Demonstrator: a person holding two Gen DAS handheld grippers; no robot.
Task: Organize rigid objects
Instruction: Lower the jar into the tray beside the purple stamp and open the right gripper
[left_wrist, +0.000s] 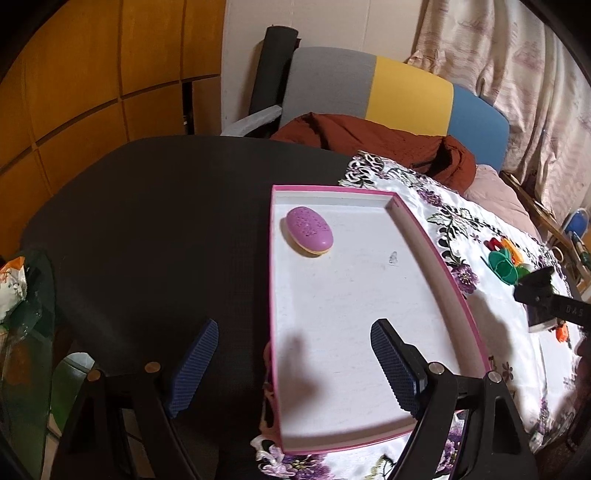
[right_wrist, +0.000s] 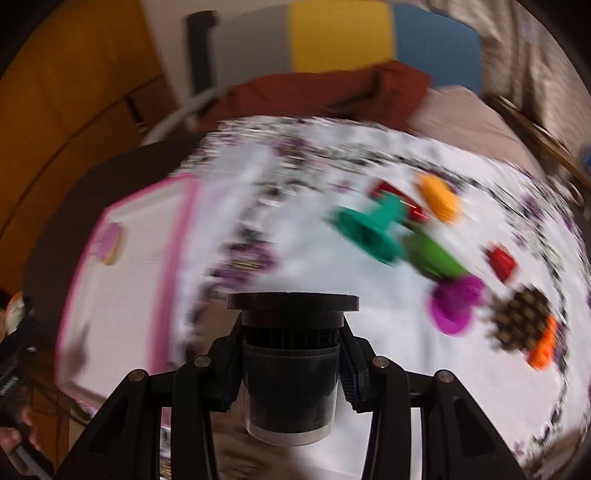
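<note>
A shallow white tray with a pink rim (left_wrist: 439, 254) lies on a floral cloth (left_wrist: 517, 354); a purple oval case (left_wrist: 309, 235) rests in its far left corner. My left gripper (left_wrist: 293, 365) hangs open over the tray's near left edge, nothing between its blue pads (left_wrist: 393, 365). My right gripper (right_wrist: 291, 373) is shut on a black cylindrical piece with a wide flange (right_wrist: 291, 369), lifted above the cloth. That held piece (left_wrist: 535, 291) also shows at the right edge of the left wrist view. The right wrist view is blurred; tray (right_wrist: 184, 236) at its left.
Loose plastic pieces lie on the cloth: a teal flanged part (right_wrist: 373, 230), a green one (right_wrist: 430, 256), a magenta one (right_wrist: 456, 308), orange (right_wrist: 439, 197) and red (right_wrist: 502, 262) pieces, a brown patterned lump (right_wrist: 521, 317). A dark table top (left_wrist: 166, 221) spreads left of the tray.
</note>
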